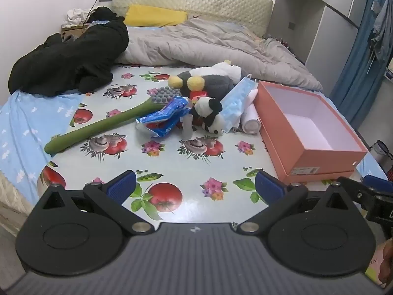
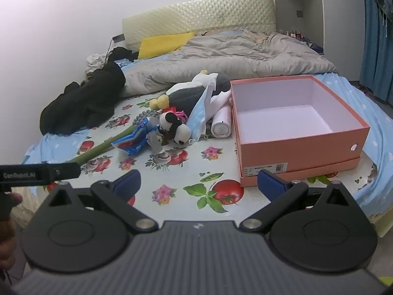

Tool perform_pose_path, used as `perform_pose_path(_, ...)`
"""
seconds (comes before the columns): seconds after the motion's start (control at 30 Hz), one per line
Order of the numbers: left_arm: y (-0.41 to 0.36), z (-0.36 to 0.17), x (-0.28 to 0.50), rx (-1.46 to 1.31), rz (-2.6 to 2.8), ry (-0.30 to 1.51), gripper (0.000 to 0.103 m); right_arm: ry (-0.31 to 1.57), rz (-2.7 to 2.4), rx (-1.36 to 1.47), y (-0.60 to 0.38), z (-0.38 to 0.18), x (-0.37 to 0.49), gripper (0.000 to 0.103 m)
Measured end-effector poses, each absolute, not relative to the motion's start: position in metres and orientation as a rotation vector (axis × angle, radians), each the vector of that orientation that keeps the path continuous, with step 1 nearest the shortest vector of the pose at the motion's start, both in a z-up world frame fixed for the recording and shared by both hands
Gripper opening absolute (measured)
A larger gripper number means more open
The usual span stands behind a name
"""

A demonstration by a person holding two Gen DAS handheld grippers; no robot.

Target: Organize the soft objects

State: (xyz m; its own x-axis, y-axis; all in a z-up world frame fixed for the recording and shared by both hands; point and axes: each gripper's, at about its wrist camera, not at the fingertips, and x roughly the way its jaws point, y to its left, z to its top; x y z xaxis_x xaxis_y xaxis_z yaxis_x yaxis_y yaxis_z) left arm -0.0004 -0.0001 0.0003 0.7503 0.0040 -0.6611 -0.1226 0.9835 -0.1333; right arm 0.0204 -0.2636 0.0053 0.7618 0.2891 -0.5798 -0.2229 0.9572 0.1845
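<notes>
Bed (image 1: 29, 113): covered at the near end by a tablecloth (image 1: 172, 162) printed with tomatoes, mushrooms and flowers; blue sheet shows at both sides.

Grey duvet (image 1: 196, 44): bunched across the far half of the bed, below a padded headboard (image 1: 191, 7). A yellow pillow (image 1: 154, 16) lies at its far left corner.

Black jacket (image 1: 71, 59): heaped at the far left, partly on the tablecloth.

Pink box (image 2: 294, 147): open, white inside, nothing in it; stands on the right of the tablecloth, just beside the pile of soft things.

Pile of soft things, middle of the tablecloth, left of the box:
- Grey and white plush toy (image 1: 216, 78) with yellow feet, lying at the back.
- Long green massage stick (image 1: 98, 125) with a grey knobbed head, reaching out to the left.
- Blue face mask (image 1: 237, 103), draped against the plush toys.
- Blue and white plastic packet (image 1: 162, 120), crumpled, at the front left.
- White cylinder (image 2: 221, 125), lying on its side, touching the box wall.
- Small panda toy (image 1: 211, 115), at the front of the pile.

Left gripper (image 1: 195, 189): jaws spread wide, nothing between them, above the near edge of the tablecloth.

Right gripper (image 2: 199, 184): jaws spread wide, nothing held, near the front corner of the box.
</notes>
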Motion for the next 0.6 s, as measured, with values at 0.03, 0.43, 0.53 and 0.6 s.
perform_pose_path(0.03,0.000,0.000,0.000,-0.171,0.070,0.730,0.103,0.652,0.276,0.100,-0.264,0.006,0.020,0.103)
perform_pose_path(0.43,0.001,-0.002,0.001,-0.198,0.057,0.724,0.103,0.655,0.261,0.100,-0.260,0.003,0.021,0.103)
perform_pose_path(0.53,0.000,-0.002,0.000,-0.193,0.058,0.723,0.103,0.655,0.261,0.101,-0.255,0.002,0.020,0.103)
perform_pose_path(0.6,0.000,-0.001,0.000,-0.200,0.055,0.721,0.103,0.659,0.263,0.113,-0.265,0.003,0.024,0.103)
